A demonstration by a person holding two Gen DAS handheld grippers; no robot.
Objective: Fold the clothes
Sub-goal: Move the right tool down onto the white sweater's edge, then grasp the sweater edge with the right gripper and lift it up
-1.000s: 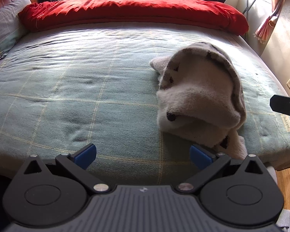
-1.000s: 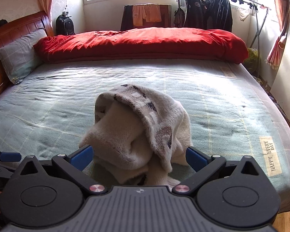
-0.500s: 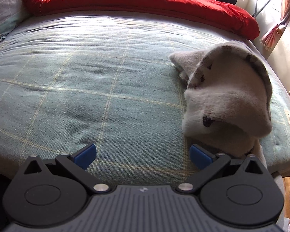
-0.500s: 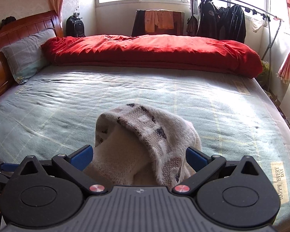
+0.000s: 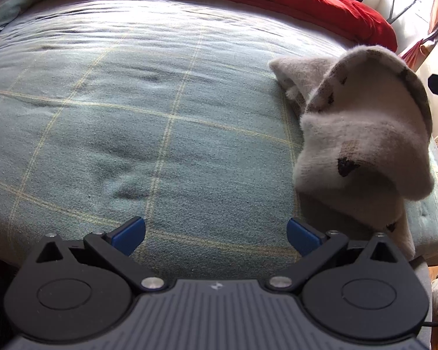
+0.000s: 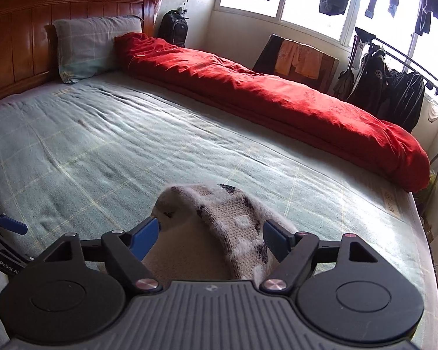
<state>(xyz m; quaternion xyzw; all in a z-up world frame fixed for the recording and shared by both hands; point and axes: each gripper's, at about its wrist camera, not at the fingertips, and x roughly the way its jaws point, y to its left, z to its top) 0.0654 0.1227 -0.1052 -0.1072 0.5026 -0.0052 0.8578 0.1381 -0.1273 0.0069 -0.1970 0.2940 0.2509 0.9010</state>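
Note:
A fluffy cream garment with dark patches (image 5: 362,143) lies bunched in a heap near the front right edge of the green checked bedspread (image 5: 160,110). My left gripper (image 5: 216,234) hovers open over bare bedspread, just left of the heap; its right blue pad almost reaches the garment's lower hem. In the right wrist view the same garment (image 6: 219,227) rises between the blue pads of my right gripper (image 6: 211,237), which is open and straddles its top fold. The left gripper (image 6: 5,233) shows at the left edge there.
A rolled red duvet (image 6: 277,99) runs along the far side of the bed. A grey pillow (image 6: 90,46) leans on the wooden headboard (image 6: 20,35). A clothes rack with dark jackets (image 6: 394,87) stands by the window. The bed's edge drops off at right (image 5: 432,233).
Both grippers moved forward and lower toward the bed. The right gripper turned left and now has the garment's top between its pads; the left one came closer to the hem. Garment has not moved.

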